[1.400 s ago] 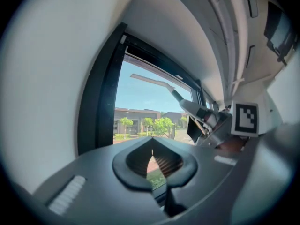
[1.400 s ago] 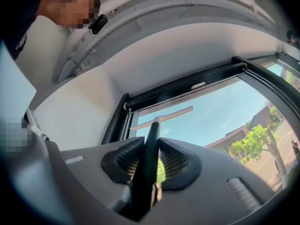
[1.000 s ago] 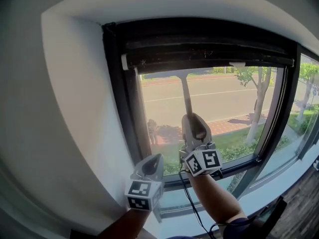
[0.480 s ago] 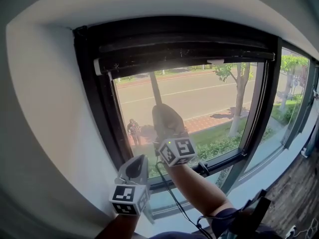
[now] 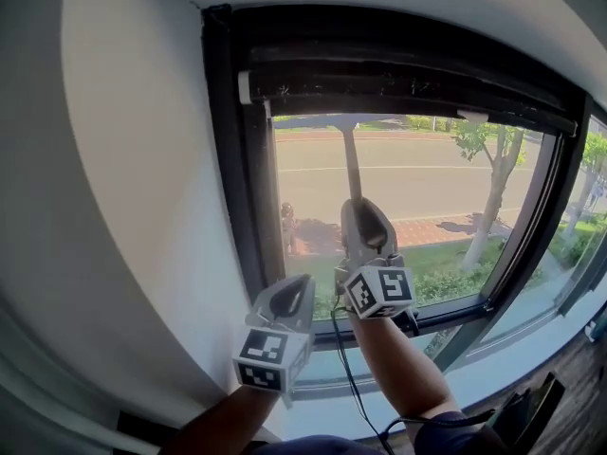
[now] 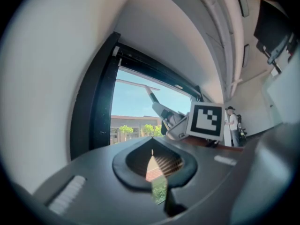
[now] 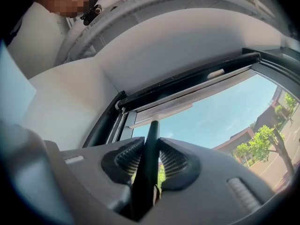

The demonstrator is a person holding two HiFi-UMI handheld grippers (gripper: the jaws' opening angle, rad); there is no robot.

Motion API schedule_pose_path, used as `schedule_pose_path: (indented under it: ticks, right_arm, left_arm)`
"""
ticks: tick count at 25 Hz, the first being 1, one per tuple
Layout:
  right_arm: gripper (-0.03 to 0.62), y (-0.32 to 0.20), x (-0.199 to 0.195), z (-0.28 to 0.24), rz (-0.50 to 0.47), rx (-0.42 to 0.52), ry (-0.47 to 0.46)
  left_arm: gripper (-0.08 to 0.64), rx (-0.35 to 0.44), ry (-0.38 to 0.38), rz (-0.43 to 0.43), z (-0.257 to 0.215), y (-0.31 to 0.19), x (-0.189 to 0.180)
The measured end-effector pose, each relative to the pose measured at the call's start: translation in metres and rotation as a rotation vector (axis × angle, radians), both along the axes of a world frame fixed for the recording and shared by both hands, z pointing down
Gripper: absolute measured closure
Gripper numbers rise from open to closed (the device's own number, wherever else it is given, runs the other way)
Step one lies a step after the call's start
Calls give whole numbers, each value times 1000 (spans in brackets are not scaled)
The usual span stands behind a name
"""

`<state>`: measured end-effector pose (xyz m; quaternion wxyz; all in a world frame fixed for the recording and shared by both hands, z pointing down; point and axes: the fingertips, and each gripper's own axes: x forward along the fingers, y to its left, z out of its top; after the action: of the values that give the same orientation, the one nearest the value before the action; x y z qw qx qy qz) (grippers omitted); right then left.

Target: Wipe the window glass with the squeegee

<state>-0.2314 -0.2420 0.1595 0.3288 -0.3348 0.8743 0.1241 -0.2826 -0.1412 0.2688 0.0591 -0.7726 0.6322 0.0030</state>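
The right gripper [image 5: 357,209] is raised in front of the window glass [image 5: 427,197], and its jaws are clamped on a squeegee with a dark straight handle and a pale flat blade [image 5: 352,164]. In the right gripper view the handle runs up between the two ribbed pads, which press it from both sides. The blade lies crosswise at the top edge of the glass, in its left half. It sits just under the dark rail [image 5: 408,81] that spans the top of the black window frame [image 5: 226,159]. I cannot tell whether the blade touches the glass.

The left gripper [image 5: 300,290] hangs lower and further left, near the frame's bottom left corner and apart from the squeegee. In the left gripper view its jaws are almost together, with only a thin slit of daylight between the pads and nothing held in it.

A bare forearm [image 5: 403,373] reaches up from the lower edge of the head view to the right gripper, with a thin black cable [image 5: 349,368] trailing beside it. A plain white wall [image 5: 133,178] fills the space left of the frame. Through the glass are a grey road [image 5: 417,173], a green lawn [image 5: 446,263] and slim trees [image 5: 493,173] towards the right edge.
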Motion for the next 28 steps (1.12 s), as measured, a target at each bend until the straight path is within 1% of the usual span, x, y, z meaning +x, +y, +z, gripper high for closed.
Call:
schedule_pose_path:
  ticks: [4,14,17,18,22,26,28]
  right_arm:
    - [489,2,0,16,-15,-29,9]
    - [489,6,3,61,-29,-93,58]
    - [489,7,6,75,-29,-110,76]
    - [489,8,7,80,-29,-116,83]
    - [489,9,11,98,-27,-136,110]
    - [489,10,14,116,-30,-157,133]
    - [489,11,15,125,-31,-167,140]
  left_arm:
    - [555,-9,4,-33,5,3,-7]
    - [555,-42,18,-83,26,13,-14]
    - [555,-56,67,-99,30,15,-16]
    - [555,-63,71,-107,34,16,-18]
    - [555,-83,38,-135,49,19,-25]
    - [555,-100,43,-141,55,21,-22]
    - [555,-108,59,-136,58,21,-19]
